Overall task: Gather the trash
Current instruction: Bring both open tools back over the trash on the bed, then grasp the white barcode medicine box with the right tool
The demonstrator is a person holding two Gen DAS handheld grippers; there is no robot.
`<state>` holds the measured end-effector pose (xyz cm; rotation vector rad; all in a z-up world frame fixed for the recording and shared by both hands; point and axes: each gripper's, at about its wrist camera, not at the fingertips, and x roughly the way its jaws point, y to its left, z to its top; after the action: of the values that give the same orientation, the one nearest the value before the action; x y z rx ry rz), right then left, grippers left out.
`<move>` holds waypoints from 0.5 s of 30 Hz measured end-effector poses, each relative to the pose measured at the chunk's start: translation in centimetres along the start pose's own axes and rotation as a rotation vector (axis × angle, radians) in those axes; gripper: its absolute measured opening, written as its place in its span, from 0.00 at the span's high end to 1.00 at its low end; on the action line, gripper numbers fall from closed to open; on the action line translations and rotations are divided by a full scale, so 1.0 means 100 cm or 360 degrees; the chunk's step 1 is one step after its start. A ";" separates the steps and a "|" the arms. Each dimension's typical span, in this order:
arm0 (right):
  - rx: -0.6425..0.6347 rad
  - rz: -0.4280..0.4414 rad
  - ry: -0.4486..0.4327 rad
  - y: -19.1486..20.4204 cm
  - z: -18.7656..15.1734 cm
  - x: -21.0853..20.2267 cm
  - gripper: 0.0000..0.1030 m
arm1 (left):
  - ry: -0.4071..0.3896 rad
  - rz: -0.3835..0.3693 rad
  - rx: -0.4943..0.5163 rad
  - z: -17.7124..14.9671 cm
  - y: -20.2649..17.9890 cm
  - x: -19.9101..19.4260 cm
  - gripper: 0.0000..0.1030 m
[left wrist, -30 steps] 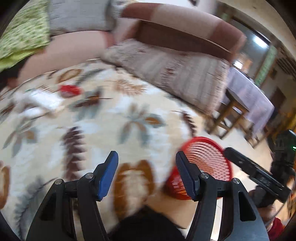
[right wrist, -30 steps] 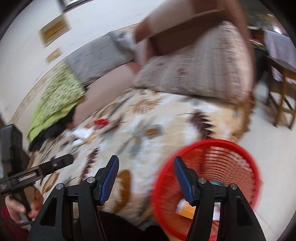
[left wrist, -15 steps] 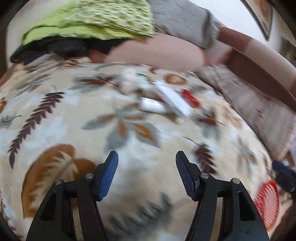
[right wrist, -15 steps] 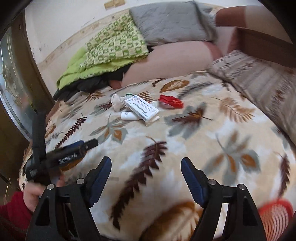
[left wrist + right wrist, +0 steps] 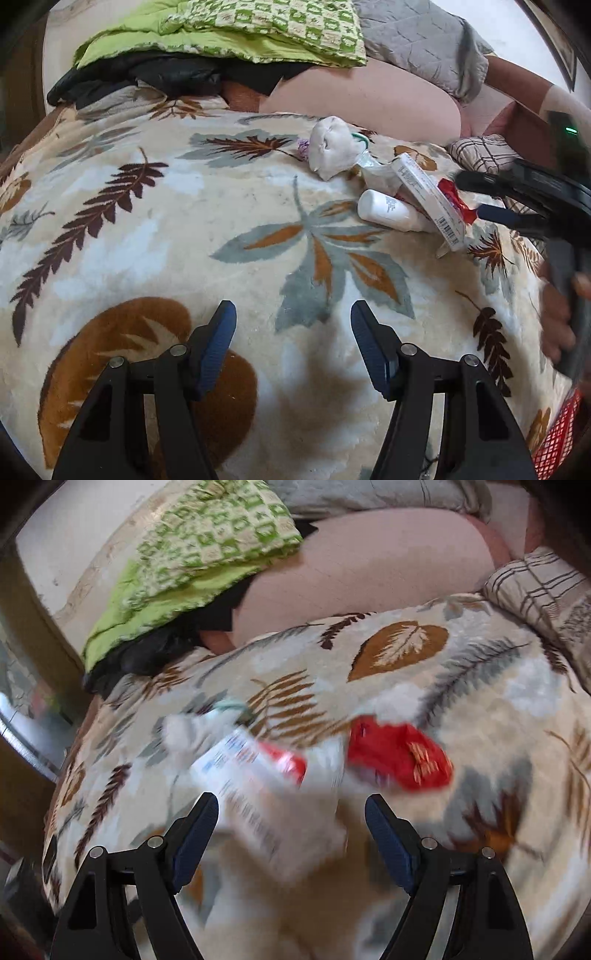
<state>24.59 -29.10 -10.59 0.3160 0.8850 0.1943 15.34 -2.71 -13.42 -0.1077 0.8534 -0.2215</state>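
A pile of trash lies on the leaf-patterned blanket [image 5: 147, 229]: a crumpled white wad [image 5: 332, 151], a small white bottle [image 5: 388, 212], a long white box [image 5: 428, 199] and a red wrapper [image 5: 456, 201]. My left gripper [image 5: 293, 343] hangs open over the blanket, well short of the pile. My right gripper [image 5: 291, 834] is open just above the white box [image 5: 258, 782], with the red wrapper [image 5: 399, 757] ahead to the right; this view is blurred. The right gripper [image 5: 491, 199] also shows beside the pile in the left wrist view.
A red mesh basket [image 5: 554, 439] peeks in at the lower right edge. Green checked bedding [image 5: 258, 26], a grey quilt [image 5: 417, 37], dark clothing [image 5: 147, 77] and a pink bolster [image 5: 369, 99] line the far side. A person's hand [image 5: 557, 314] holds the right gripper.
Both grippers swung away from the red basket and toward the trash pile. The right gripper has come down close over the white box; the left moved nearer the pile. Both stayed open.
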 end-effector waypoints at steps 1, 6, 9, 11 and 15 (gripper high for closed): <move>0.0014 0.0024 0.0008 -0.003 0.005 0.007 0.17 | 0.0007 -0.0002 -0.0007 0.000 0.001 0.001 0.38; 0.0079 0.0291 0.0117 0.005 0.003 0.023 0.17 | 0.0010 0.0003 -0.0036 0.002 0.005 0.003 0.38; -0.0060 0.0302 0.0118 0.029 -0.009 0.016 0.15 | -0.0003 0.0011 -0.0070 0.003 0.009 0.001 0.38; -0.0171 0.0207 0.0160 0.045 -0.015 0.020 0.14 | -0.0012 0.0019 -0.0084 0.003 0.010 0.000 0.38; -0.0395 -0.0128 0.0189 0.065 -0.028 0.029 0.20 | -0.0013 0.0029 -0.0085 0.002 0.011 -0.001 0.38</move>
<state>23.97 -21.61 -12.06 0.0379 0.9776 0.2476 15.58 -1.61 -13.40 -0.1507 0.8518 -0.1808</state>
